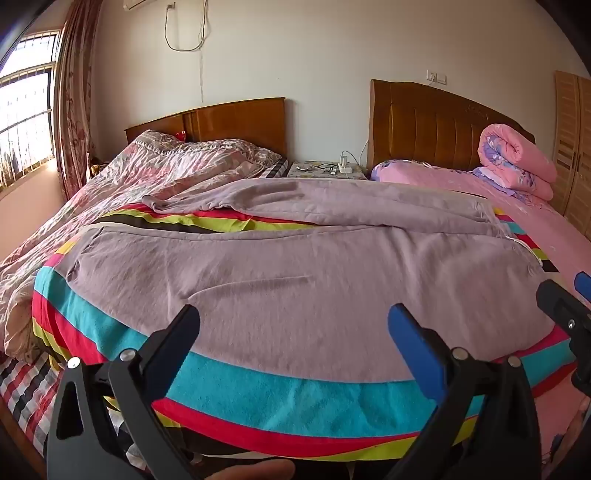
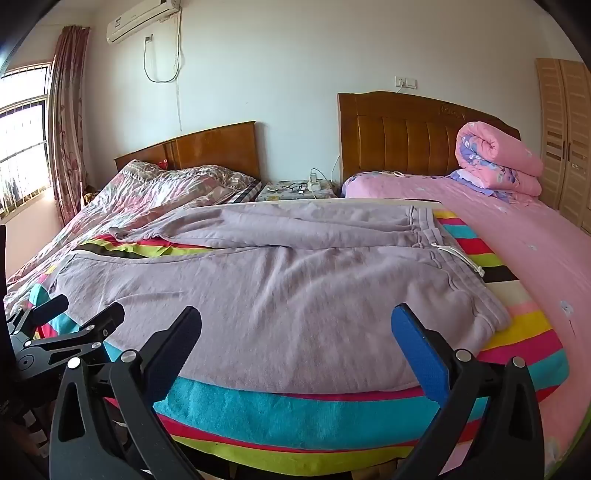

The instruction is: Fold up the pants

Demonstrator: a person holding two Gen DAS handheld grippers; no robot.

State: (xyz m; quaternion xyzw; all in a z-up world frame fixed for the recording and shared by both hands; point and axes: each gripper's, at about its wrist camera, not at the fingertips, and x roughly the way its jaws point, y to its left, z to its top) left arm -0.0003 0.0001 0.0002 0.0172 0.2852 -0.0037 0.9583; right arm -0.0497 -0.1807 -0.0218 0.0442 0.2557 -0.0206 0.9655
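Lilac pants [image 1: 295,280] lie spread flat and unfolded on a striped blanket [image 1: 236,398] over the bed, both legs apart, while the left tool [image 1: 293,314] and right tool [image 2: 295,314] hover spread wide, holding nothing, so folding looks unstarted.

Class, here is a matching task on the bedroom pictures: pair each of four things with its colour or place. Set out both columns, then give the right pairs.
Things:
1. pants
2. rolled quilt
3. air conditioner
4. towel

Descriptions:
A. high on the wall
B. striped, under the pants
C. lilac, spread flat
D. pink, by the right headboard

Pairs: 1-C, 2-D, 3-A, 4-B
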